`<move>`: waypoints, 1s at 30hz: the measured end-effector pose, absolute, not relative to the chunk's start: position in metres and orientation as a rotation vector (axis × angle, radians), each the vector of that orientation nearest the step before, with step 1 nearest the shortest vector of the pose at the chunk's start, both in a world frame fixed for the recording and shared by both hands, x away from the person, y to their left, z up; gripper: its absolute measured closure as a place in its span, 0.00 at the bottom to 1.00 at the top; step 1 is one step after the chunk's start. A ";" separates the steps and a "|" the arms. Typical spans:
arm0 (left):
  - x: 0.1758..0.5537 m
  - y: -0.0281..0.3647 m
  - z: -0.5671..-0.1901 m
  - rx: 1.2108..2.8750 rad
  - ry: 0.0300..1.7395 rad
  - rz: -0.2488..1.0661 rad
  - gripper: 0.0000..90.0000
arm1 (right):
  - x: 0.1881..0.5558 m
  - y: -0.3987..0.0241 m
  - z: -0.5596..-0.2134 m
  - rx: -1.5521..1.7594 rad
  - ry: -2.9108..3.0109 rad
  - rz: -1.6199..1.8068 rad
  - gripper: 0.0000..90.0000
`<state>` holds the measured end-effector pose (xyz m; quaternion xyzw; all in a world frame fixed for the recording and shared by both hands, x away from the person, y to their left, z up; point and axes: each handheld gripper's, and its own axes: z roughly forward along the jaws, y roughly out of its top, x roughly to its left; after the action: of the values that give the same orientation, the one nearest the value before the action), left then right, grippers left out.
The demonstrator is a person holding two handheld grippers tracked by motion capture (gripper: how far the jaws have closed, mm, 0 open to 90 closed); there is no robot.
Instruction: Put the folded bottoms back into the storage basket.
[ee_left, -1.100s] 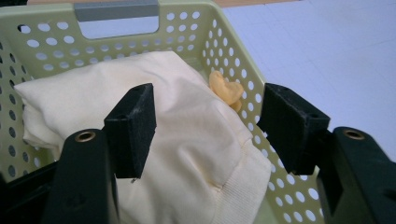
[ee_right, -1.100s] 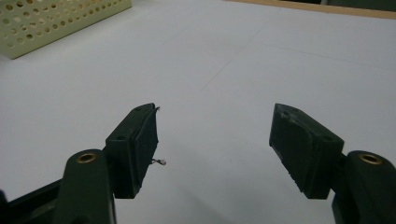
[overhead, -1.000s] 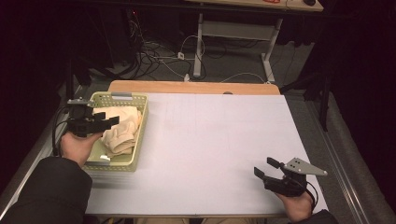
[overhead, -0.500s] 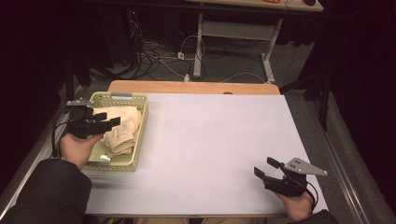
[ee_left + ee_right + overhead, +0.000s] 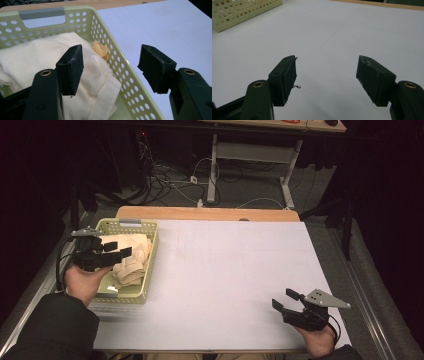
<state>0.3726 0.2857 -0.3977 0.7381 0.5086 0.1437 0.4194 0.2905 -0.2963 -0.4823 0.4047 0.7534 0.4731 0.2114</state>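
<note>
A pale green perforated basket [image 5: 152, 255] [image 5: 117, 62] sits at the table's left and holds folded cream cloth [image 5: 131, 257] [image 5: 37, 57] with a small yellow piece [image 5: 101, 50] tucked by its wall. My left gripper [image 5: 116, 253] [image 5: 111, 68] hovers over the basket's near half, open, with nothing between its jaws. One jaw is over the cloth, the other past the basket's wall. My right gripper [image 5: 286, 300] [image 5: 327, 80] rests low at the table's front right, open and empty over the white surface.
The white table top [image 5: 230, 270] stretches wide between the basket and my right hand. A wooden strip [image 5: 207, 213] runs along the far edge. Cables and desk legs [image 5: 215, 170] lie on the floor beyond. The basket's corner [image 5: 242, 11] appears far off in the right gripper view.
My left gripper has drifted slightly back toward the basket's near left side. The right gripper has not moved.
</note>
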 end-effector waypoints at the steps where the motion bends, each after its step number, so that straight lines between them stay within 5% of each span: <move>1: 0.372 0.285 -0.397 1.851 1.269 0.361 0.39 | 0.291 -0.296 -0.482 1.125 2.093 1.315 0.36; 30: 0.342 0.276 -0.399 1.825 1.174 0.374 0.39 | 0.290 -0.297 -0.482 1.123 2.088 1.320 0.36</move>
<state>0.3422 0.2756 -0.3990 0.7389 0.4754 0.1514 0.4528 0.2899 -0.2968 -0.4820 0.4044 0.7520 0.4753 0.2123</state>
